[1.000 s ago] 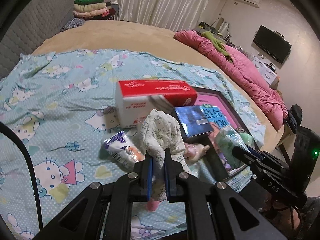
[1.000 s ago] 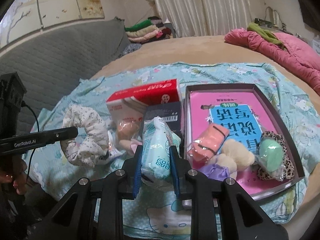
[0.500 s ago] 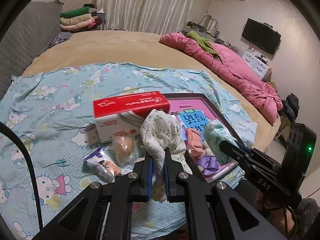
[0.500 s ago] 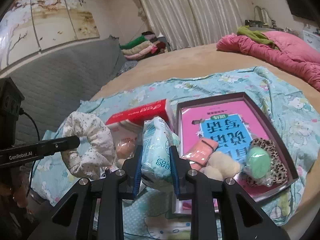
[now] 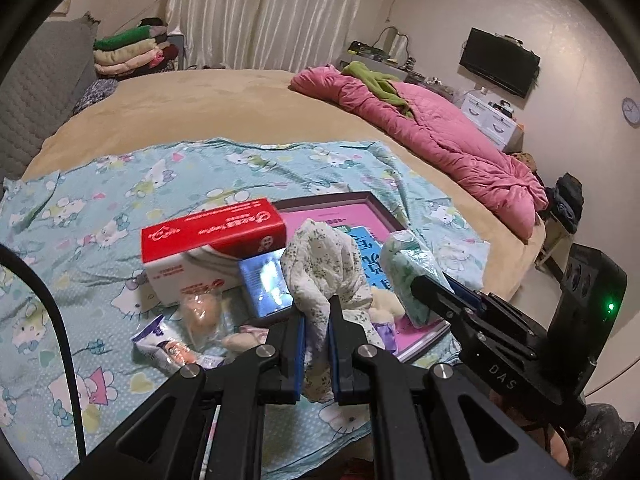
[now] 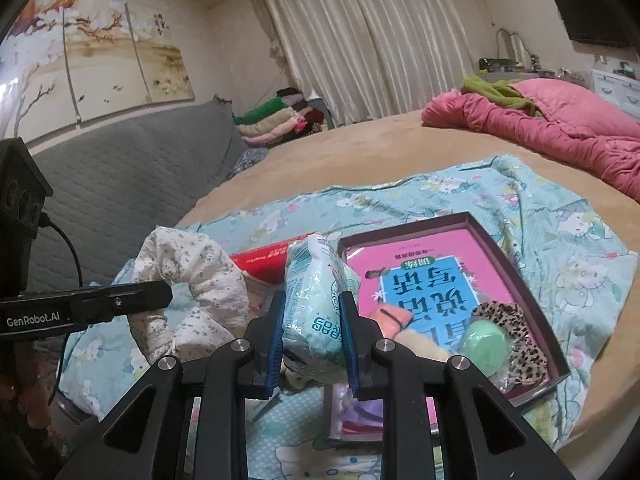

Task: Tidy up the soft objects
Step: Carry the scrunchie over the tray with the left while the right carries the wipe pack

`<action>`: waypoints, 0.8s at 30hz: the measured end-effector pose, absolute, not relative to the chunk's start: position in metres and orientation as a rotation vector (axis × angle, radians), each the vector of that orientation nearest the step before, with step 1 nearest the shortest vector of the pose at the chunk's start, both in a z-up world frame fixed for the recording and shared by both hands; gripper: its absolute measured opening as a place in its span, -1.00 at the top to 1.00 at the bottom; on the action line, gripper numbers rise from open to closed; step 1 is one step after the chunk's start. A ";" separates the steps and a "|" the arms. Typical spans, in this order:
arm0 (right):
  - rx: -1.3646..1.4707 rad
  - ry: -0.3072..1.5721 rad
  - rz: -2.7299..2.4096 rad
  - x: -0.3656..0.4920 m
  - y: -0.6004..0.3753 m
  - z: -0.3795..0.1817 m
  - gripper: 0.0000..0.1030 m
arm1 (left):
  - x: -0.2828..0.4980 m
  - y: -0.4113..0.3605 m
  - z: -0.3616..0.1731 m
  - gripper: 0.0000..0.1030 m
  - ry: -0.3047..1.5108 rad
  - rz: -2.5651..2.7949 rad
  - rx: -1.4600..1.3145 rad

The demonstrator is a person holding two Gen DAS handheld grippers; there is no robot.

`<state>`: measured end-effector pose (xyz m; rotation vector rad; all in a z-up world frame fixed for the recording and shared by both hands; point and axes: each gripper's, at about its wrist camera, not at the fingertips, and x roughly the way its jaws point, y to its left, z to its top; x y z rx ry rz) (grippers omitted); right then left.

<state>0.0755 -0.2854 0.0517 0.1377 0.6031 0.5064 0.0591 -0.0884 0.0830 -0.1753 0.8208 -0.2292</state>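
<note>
A teal cartoon-print cotton sheet (image 5: pixel 120 208) lies on the round beige bed (image 5: pixel 192 104). On it a red-topped cardboard tissue box (image 5: pixel 212 240) sits left of a shallow dark-rimmed tray (image 6: pixel 516 276); a leopard-print scrunchie (image 6: pixel 516 332) and green round sponge (image 6: pixel 484 344) lie in the tray's near right corner. A pink quilted duvet (image 5: pixel 440 136) lies far right

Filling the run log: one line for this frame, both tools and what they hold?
left tool: shut on floral scrunchie | right tool: shut on mint tissue pack | both raised over tray
</note>
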 end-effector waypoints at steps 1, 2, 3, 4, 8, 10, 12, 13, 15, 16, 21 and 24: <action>0.140 0.600 0.501 0.076 -0.287 0.052 0.50 | 0.060 -0.090 0.084 0.81 0.819 -0.233 -0.173; 0.143 0.597 0.495 0.076 -0.289 0.053 0.50 | 0.062 -0.093 0.085 0.81 0.818 -0.236 -0.170; 0.147 0.595 0.491 0.077 -0.291 0.054 0.50 | 0.062 -0.095 0.086 0.81 0.817 -0.239 -0.168; 0.151 0.593 0.484 0.077 -0.293 0.054 0.50 | 0.063 -0.098 0.086 0.81 0.818 -0.244 -0.165; 0.166 0.581 0.459 0.080 -0.302 0.057 0.50 | 0.067 -0.108 0.088 0.81 0.817 -0.258 -0.152; 0.168 0.574 0.447 0.081 -0.307 0.058 0.50 | 0.069 -0.112 0.089 0.81 0.815 -0.263 -0.146; 0.174 0.568 0.433 0.081 -0.312 0.059 0.50 | 0.072 -0.117 0.089 0.81 0.815 -0.270 -0.137; 0.176 0.567 0.427 0.082 -0.314 0.060 0.50 | 0.073 -0.120 0.089 0.81 0.816 -0.273 -0.135; 0.183 0.561 0.407 0.084 -0.322 0.061 0.50 | 0.075 -0.124 0.089 0.81 0.816 -0.280 -0.131; 0.186 0.559 0.400 0.085 -0.325 0.061 0.50 | 0.076 -0.126 0.089 0.81 0.815 -0.284 -0.131; 0.203 0.551 0.353 0.091 -0.342 0.061 0.50 | 0.083 -0.138 0.091 0.81 0.816 -0.304 -0.116; 0.205 0.543 0.319 0.093 -0.353 0.060 0.50 | 0.087 -0.144 0.089 0.81 0.819 -0.317 -0.107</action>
